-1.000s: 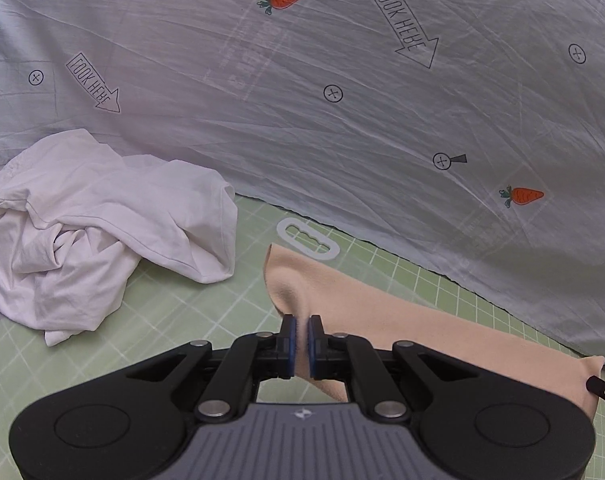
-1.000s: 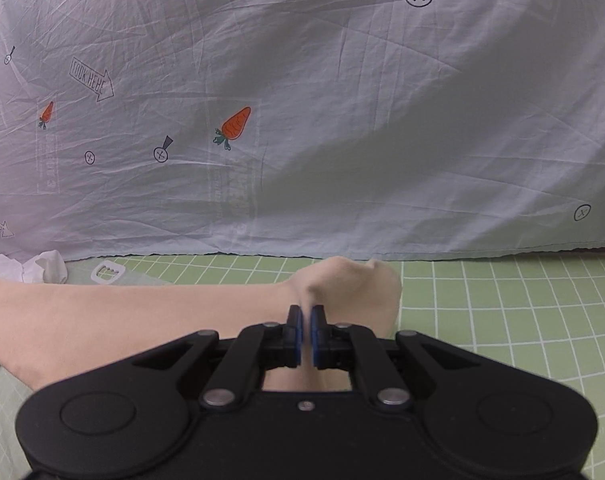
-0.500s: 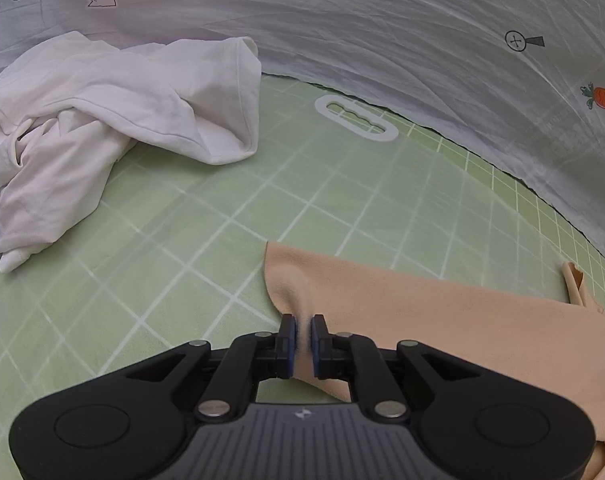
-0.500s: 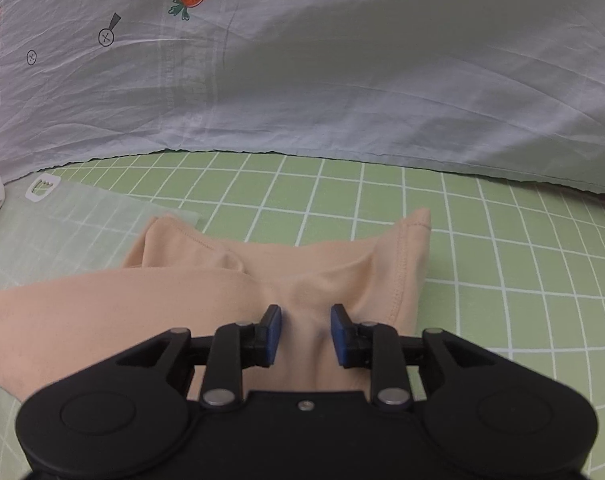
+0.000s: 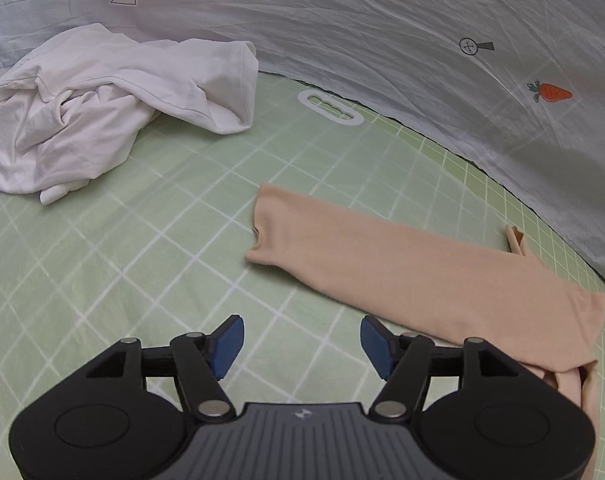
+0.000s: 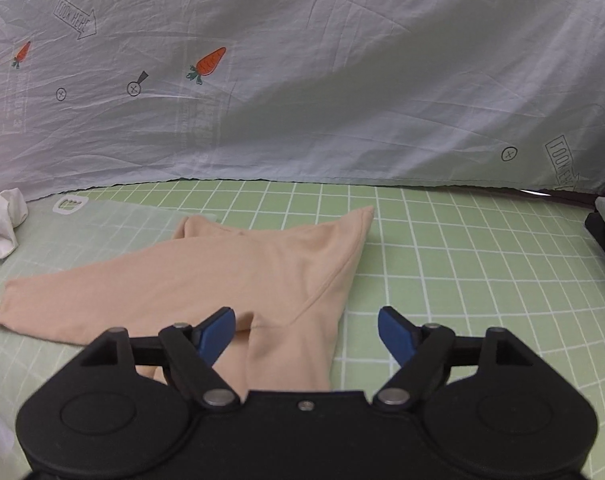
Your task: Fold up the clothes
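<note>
On the green grid mat (image 5: 150, 264), your peach garment (image 5: 414, 264) lies flat as a long strip, with the crumpled white shirt (image 5: 102, 104) well apart. Both your left gripper (image 5: 302, 344) and right gripper (image 6: 306, 334) stand spread wide, holding nothing. It looks thin, light and limp, so pinch a hemmed edge or corner through every layer.
</note>
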A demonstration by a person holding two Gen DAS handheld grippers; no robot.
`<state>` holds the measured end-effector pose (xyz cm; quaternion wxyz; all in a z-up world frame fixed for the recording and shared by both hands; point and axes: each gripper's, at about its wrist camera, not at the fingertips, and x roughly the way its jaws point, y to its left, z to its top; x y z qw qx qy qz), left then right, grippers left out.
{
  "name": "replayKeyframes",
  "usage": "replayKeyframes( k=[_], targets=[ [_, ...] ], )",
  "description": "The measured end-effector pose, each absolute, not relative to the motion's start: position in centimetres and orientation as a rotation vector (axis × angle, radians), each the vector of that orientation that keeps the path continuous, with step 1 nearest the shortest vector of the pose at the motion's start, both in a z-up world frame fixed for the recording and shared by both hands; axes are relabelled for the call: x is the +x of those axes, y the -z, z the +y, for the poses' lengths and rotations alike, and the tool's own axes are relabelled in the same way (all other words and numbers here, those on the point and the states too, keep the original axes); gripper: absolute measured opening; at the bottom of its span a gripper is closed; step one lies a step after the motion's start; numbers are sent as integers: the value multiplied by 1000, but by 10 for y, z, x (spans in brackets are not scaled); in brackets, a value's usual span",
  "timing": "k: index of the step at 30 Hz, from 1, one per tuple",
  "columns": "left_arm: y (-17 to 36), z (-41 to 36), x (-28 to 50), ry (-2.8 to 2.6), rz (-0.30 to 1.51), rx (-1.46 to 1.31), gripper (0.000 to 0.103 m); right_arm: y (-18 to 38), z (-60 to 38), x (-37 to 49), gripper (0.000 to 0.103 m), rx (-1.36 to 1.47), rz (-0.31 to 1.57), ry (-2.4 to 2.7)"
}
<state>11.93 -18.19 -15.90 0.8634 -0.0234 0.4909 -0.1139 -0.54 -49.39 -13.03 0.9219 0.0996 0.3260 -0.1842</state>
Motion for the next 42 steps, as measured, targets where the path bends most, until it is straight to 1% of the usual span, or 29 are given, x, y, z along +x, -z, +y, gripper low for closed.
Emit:
replayKeyframes(
  k=[1,2,3,4,7,11,20,25,28,29,30,33,39,42],
  targets=[
    [159,-186,111,263,1033,-36,66,132,-486,-15,61,215,672,356],
    [159,-190,103,287,1037,-22,66,134,-479,-23,45,225,679,332],
    [158,-195,94,312,1041,-9,66,138,-470,-30,33,227,690,311],
    [158,-199,86,336,1045,5,66,142,-461,-38,29,221,705,295],
    [158,-212,61,409,1055,45,66,157,-446,-53,25,211,747,302],
    [160,-226,37,483,1065,102,66,173,-438,-73,15,218,784,354],
    [174,-247,16,575,1076,238,67,183,-436,-82,14,185,824,402],
    [181,-259,4,626,1080,315,71,187,-434,-79,17,149,852,395],
    [182,-261,4,626,1081,324,73,187,-436,-78,11,150,862,394],
    [182,-262,5,625,1081,324,74,186,-439,-79,6,167,860,393],
    [182,-262,5,625,1081,324,74,185,-443,-81,4,193,856,390],
    [183,-261,6,624,1082,320,76,179,-449,-91,3,253,823,386],
    [184,-260,4,615,1078,314,76,152,-441,-116,2,299,680,315],
    [183,-259,2,621,1075,316,76,145,-431,-118,0,304,653,255]
  ],
)
